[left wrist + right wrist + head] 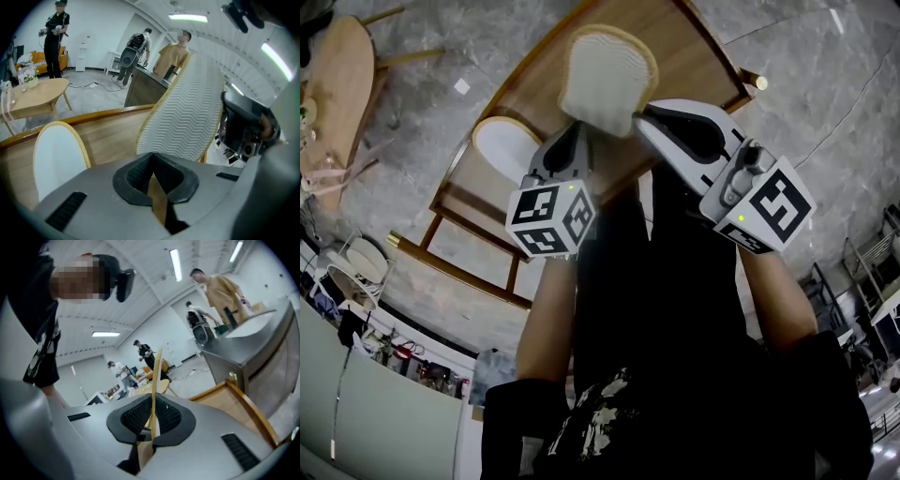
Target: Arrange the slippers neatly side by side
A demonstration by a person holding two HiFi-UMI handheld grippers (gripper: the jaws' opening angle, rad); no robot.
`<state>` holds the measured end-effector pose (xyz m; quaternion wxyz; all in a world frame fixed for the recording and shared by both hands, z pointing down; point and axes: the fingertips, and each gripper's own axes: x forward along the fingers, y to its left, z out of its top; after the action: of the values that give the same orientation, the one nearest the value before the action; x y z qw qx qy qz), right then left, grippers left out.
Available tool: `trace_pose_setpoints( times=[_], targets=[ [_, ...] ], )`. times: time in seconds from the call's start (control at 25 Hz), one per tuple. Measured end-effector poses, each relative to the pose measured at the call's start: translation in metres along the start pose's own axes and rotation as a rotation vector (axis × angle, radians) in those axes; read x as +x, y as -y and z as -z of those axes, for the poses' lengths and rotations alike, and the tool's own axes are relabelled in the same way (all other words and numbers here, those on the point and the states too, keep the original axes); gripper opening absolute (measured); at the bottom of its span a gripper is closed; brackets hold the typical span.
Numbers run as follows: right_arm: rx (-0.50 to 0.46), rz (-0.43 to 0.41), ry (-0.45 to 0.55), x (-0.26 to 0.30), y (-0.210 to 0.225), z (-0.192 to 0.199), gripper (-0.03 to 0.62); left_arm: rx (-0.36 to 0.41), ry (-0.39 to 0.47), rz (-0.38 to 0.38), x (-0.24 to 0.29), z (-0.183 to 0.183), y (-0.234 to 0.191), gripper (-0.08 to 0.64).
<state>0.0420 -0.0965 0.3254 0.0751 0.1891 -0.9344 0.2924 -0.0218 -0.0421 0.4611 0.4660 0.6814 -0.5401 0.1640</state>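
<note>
Above wooden table, raised slipper, ribbed sole toward camera; left gripper and right gripper each pinch its lower rim tight. Flat on table, leftward and apart: second slipper. Marker cubes hide table's near edge; round side table further left.

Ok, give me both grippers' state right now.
Left gripper: closed on the raised slipper, at its edge.
Right gripper: closed on the same slipper's thin edge.

— What's above the wooden table?
— A raised slipper, white with a tan rim, gripped by the left gripper and right gripper. A second slipper lies flat beside it.
</note>
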Motion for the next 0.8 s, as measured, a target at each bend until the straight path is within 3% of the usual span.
trace_pose_setpoints(
  times=[0.28,0.52,0.8],
  targets=[
    [-0.290,-0.125,-0.144,-0.009,-0.066,0.015,0.018,0.071,0.038,0.059,0.001,-0.017,0.016,0.003],
    [-0.338,-0.155,-0.222,-0.020,-0.077,0.040,0.018,0.029,0.057,0.083,0.009,-0.023,0.014,0.003],
    [-0.397,-0.248,-0.318,-0.019,-0.100,0.077,0.018,0.039,0.067,0.050,-0.013,-0.027,-0.009,0.003]
  ],
)
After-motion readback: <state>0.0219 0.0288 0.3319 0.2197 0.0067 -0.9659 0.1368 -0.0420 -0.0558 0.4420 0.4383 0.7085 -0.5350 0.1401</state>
